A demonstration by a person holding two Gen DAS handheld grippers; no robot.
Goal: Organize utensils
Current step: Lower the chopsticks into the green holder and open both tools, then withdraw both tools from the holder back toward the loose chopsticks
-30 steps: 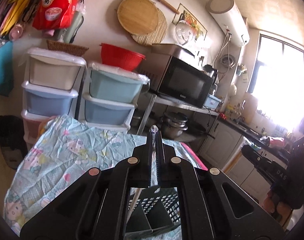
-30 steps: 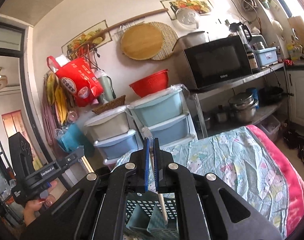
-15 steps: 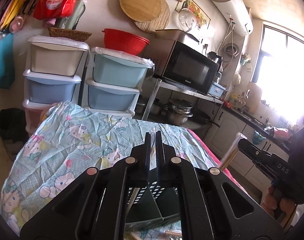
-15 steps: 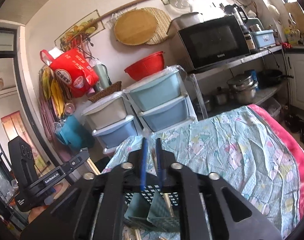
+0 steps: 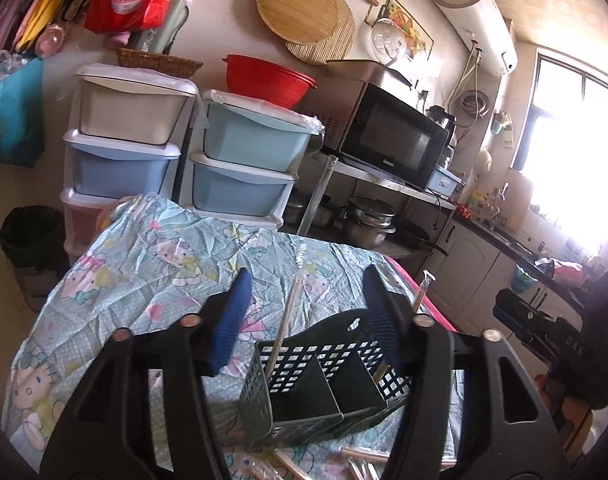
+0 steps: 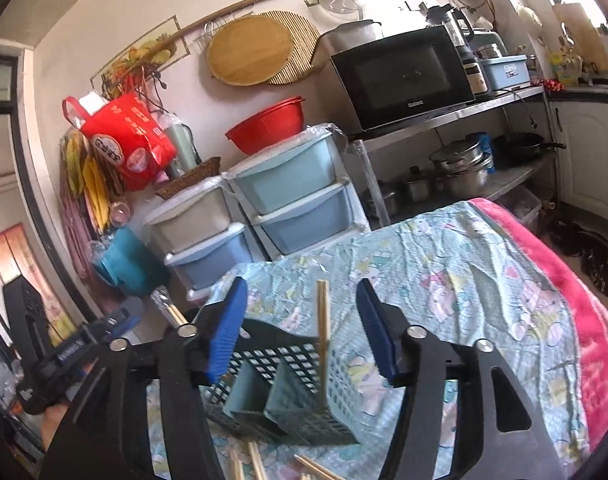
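Note:
A dark green slotted basket point(image 5: 323, 364) stands on the cloth, seen also in the right wrist view as the basket point(image 6: 300, 364). My left gripper point(image 5: 307, 273) is opening just above it. A plastic-wrapped pair of chopsticks point(image 5: 290, 304) leans in the basket's left compartment, between the blue pads point(image 5: 228, 320) without touching them. My right gripper point(image 6: 302, 282) is opening too. A bare wooden pair of chopsticks point(image 6: 323, 320) stands free in a compartment between its pads point(image 6: 377, 336). That pair shows in the left wrist view as the chopsticks point(image 5: 421, 292).
Several loose chopsticks point(image 6: 244, 460) lie on the cartoon-print cloth point(image 5: 144, 264) in front of the basket. Stacked plastic drawers point(image 5: 240, 168), a microwave point(image 5: 395, 140) on a metal shelf and pots stand behind the table. A pink blanket edge point(image 6: 591, 344) runs along the right side.
Both grippers were shut on chopsticks above the basket. They have sunk toward it and opened, and both pairs now stand in the basket on their own.

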